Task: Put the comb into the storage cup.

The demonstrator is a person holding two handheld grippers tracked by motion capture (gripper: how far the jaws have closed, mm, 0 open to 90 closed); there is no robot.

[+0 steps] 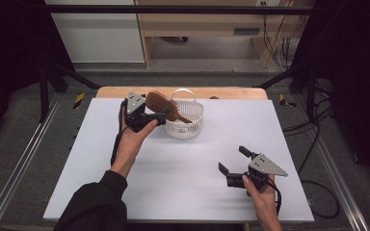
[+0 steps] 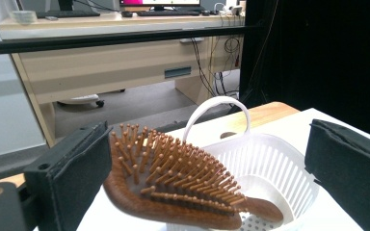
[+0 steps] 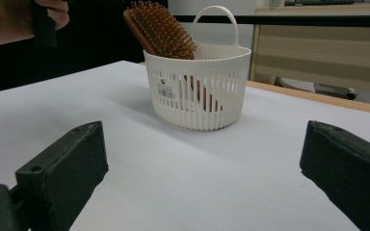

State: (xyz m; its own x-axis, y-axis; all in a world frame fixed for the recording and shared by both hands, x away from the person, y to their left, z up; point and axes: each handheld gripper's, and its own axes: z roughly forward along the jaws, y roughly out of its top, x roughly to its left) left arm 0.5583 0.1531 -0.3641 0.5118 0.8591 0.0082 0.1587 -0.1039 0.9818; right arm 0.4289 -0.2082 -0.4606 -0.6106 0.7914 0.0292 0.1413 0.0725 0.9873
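The brush point(image 1: 163, 105) leans in the white basket point(image 1: 185, 126) at the far side of the bench point(image 1: 183, 168), handle down inside, bristled head sticking out over the rim toward the left hand-held gripper point(image 1: 158, 118). That gripper's jaws stand wide apart around the brush head, gripping nothing. The right hand-held gripper point(image 1: 233, 160) hovers near the bench's front edge, jaws wide open and empty.

Basket point(image 1: 185, 120) mouth blocked by slanting hairbrush point(image 1: 161, 104); bare table point(image 1: 183, 168) around, passage free.
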